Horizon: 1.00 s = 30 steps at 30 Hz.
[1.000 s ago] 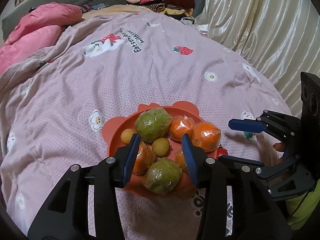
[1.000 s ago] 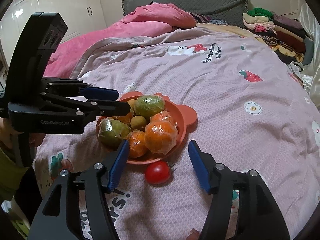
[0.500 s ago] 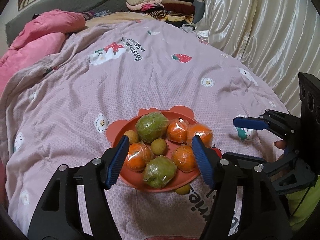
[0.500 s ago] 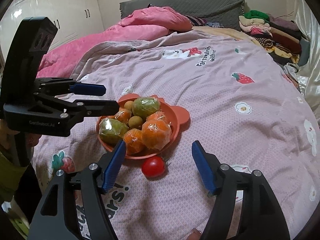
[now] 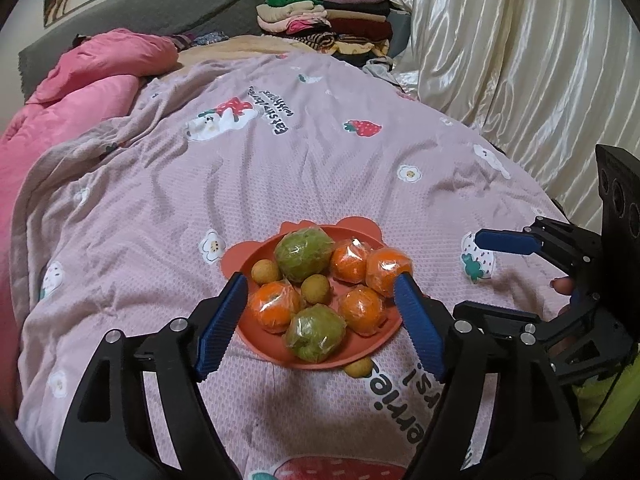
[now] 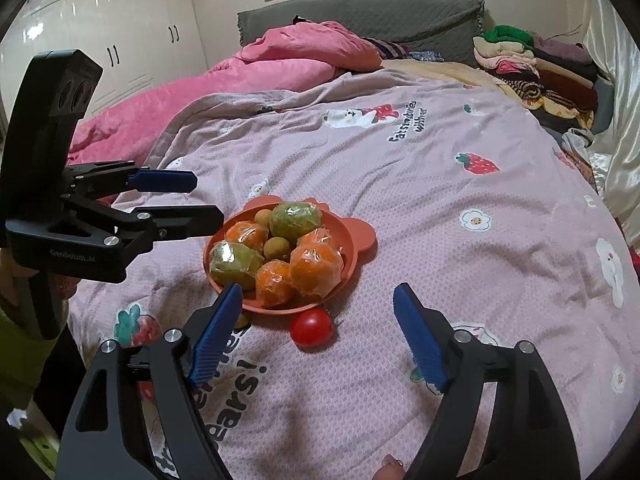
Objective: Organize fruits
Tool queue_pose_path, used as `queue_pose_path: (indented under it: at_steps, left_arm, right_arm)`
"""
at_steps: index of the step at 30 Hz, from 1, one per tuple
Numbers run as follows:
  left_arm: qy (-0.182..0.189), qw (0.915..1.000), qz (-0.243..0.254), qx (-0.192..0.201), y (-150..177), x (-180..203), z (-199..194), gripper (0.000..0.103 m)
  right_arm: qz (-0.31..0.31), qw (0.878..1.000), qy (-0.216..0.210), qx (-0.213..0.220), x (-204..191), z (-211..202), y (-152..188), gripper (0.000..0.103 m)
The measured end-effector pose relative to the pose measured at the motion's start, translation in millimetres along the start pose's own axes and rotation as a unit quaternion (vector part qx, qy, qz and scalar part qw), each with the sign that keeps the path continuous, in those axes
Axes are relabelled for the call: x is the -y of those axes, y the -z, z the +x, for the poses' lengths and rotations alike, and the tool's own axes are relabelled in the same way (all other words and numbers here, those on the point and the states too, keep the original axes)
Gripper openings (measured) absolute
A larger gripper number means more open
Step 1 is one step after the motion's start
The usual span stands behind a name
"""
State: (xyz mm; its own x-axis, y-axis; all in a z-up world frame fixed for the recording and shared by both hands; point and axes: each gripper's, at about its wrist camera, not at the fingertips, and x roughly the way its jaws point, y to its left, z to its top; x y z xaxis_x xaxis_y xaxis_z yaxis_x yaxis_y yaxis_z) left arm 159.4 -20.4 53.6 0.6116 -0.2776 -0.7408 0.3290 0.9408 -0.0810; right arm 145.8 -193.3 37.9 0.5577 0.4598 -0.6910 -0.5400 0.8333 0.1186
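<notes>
An orange bear-eared plate point(image 5: 256, 340) point(image 6: 360, 236) on the bed holds several wrapped oranges point(image 5: 274, 306), two wrapped green fruits point(image 5: 314, 332) point(image 6: 294, 220) and small yellow-brown fruits point(image 5: 316, 289). A red tomato point(image 6: 311, 328) lies on the quilt by the plate's near rim. Another small yellow fruit point(image 5: 358, 368) sits just off the plate. My left gripper point(image 5: 320, 324) hovers over the near side of the plate, its jaws opening with nothing gripped. My right gripper point(image 6: 318, 336) hangs above the tomato, its jaws opening too, clear of it.
A pink quilt with strawberry prints point(image 5: 280, 168) covers the bed. A pink duvet point(image 6: 280, 60) lies bunched at the far left, folded clothes point(image 5: 328, 24) are stacked at the head end, and a cream curtain point(image 5: 520, 60) hangs along the right edge.
Both grippers have drawn back and up from the plate while their jaws widened. The left one had a wrapped green fruit between its pads; that fruit now rests on the plate.
</notes>
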Motion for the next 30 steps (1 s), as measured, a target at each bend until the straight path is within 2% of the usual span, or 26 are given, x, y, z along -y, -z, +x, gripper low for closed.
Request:
queue_pose_path:
  at_steps: [22, 30]
  left_arm:
    - [-0.007, 0.9997, -0.016, 0.019, 13.1, 3.2, -26.4, 0.092]
    - [-0.008, 0.9993, -0.03, 0.018, 23.4, 3.0, -35.2, 0.093]
  right_arm:
    - [-0.006, 1.0, 0.018, 0.01, -8.5, -22.3, 5.6, 0.09]
    - [-0.003, 0.999, 0.028, 0.018, -8.6, -33.4, 8.7, 0.094]
